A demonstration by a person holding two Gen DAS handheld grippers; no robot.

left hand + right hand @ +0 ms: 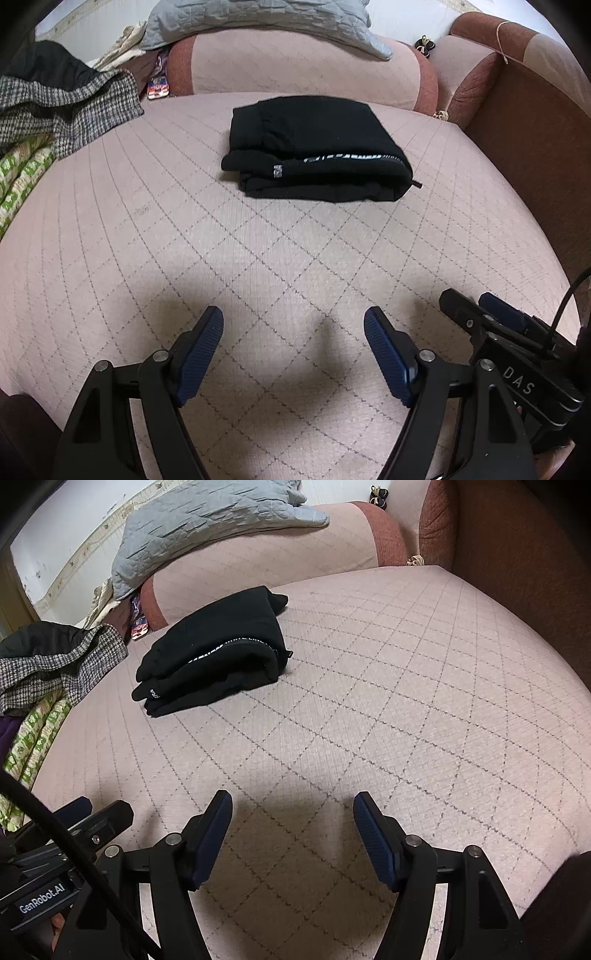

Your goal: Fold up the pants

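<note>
Okay: pants (pixel 314 147) folded on sofa seat (pixel 258 258), well apart from left gripper (pixel 293 321) and right gripper (pixel 291 805); both spread, holding nothing.

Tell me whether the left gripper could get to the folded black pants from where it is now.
Probably yes. The left gripper is open and holds nothing, and only bare quilted cushion lies between it and the black pants, which sit ahead, apart from the jaws.
</note>
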